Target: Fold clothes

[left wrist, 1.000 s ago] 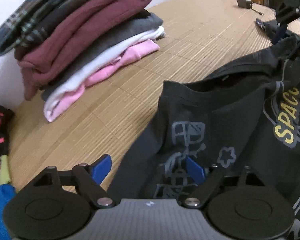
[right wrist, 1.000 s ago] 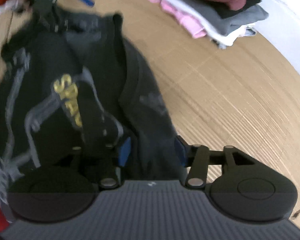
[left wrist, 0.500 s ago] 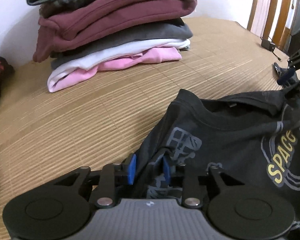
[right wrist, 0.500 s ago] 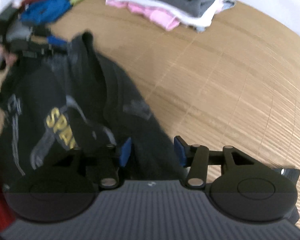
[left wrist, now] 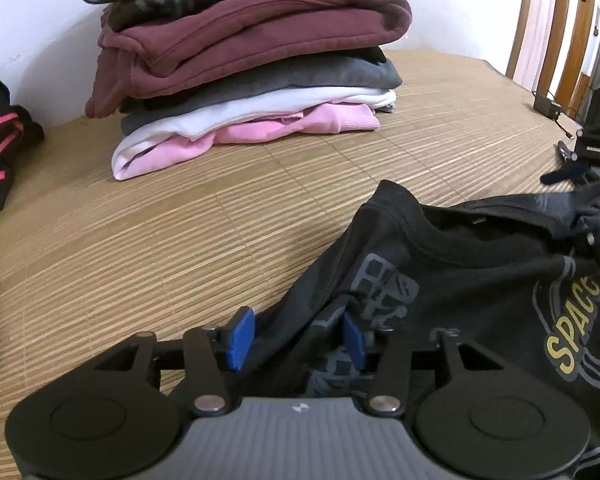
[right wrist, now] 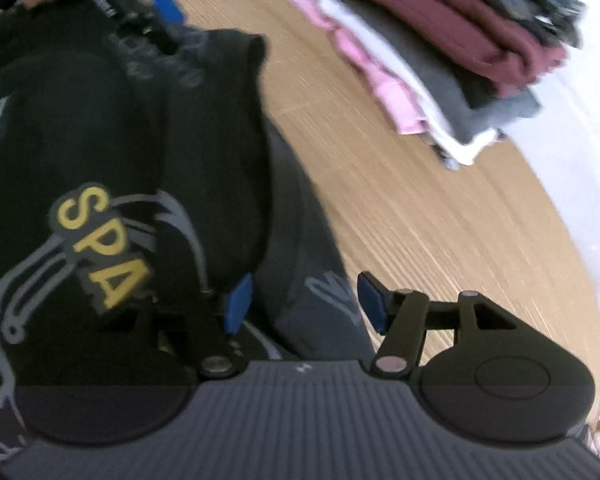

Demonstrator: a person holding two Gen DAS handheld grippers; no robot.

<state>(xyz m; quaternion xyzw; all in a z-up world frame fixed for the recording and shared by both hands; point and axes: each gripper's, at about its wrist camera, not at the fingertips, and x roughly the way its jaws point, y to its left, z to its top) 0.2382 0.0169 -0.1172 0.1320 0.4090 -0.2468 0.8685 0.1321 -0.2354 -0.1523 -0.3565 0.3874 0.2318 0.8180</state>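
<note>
The black printed T-shirt with yellow lettering (left wrist: 480, 280) is lying rumpled on the woven bamboo mat (left wrist: 220, 220), near the stack of folded clothes (left wrist: 252, 60). The left gripper (left wrist: 296, 336), pinched narrower half a second ago, is opening again around the shoulder fabric; the right gripper (right wrist: 304, 304) is opening too, cloth between its pads, suggesting both are releasing to regrip
</note>
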